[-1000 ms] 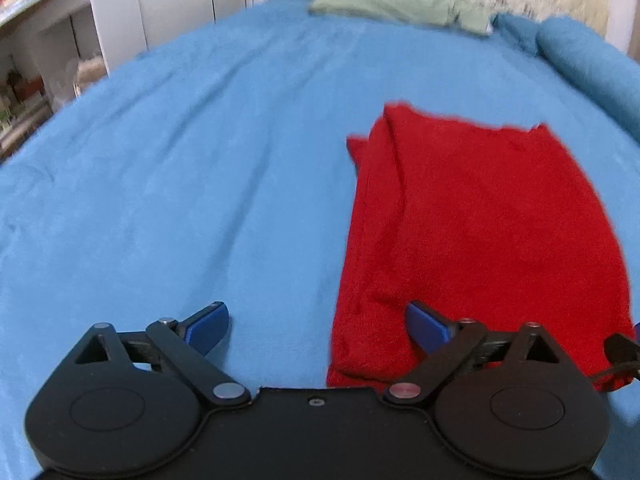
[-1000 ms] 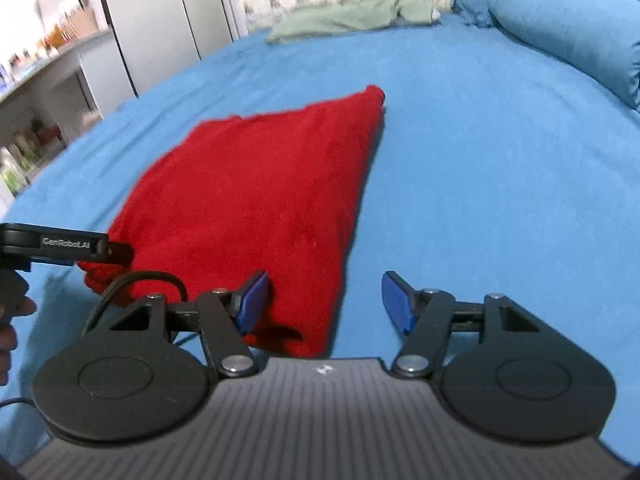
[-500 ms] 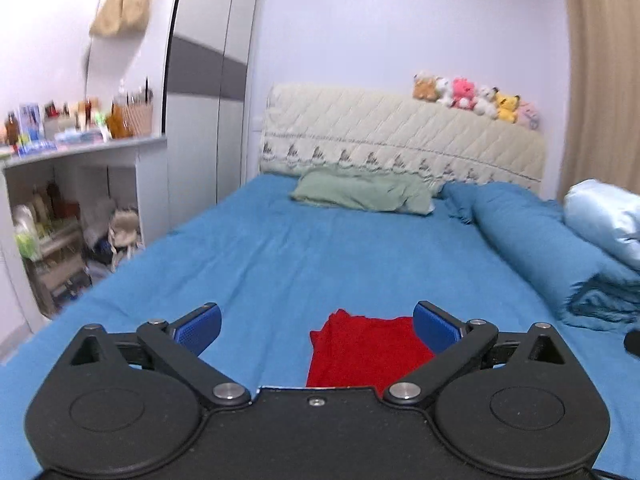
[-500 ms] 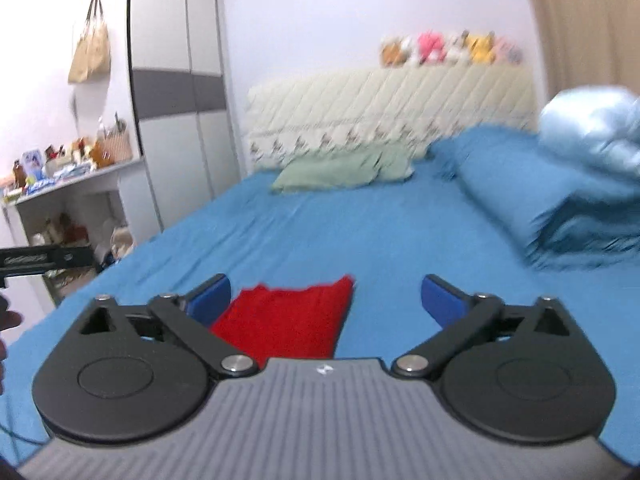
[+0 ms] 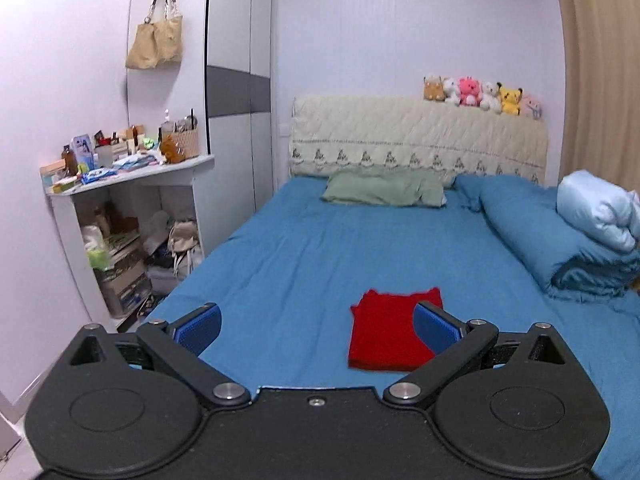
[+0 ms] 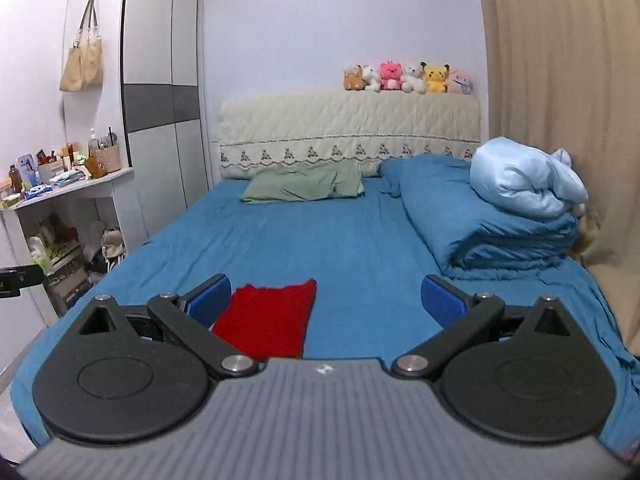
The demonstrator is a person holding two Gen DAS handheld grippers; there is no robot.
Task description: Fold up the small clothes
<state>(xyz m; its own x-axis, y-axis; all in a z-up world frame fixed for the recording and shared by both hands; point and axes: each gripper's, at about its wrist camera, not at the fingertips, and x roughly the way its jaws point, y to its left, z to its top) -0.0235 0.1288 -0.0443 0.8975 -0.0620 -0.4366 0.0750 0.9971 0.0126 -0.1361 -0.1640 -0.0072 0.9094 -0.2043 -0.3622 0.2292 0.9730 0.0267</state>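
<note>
left claw [image 5: 316, 326]: released, jaws just widened, nothing between | right claw [image 6: 326, 300]: same | red cloth [image 5: 384, 336]: folded; flat on near bed [image 5: 320, 256]

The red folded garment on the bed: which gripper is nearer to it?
Neither clearly. The left gripper and right gripper both hang open above the near edge of the bed, well back from the red garment.

The right gripper [image 6: 326, 304] hangs above the blue bed [image 6: 340, 240], jaws spread wide with nothing between them. A folded red garment [image 6: 270, 316] lies flat on the bed below, near its left finger [image 6: 210, 298]. Plush toys [image 6: 408, 77] line the headboard [image 6: 348, 128].
</note>
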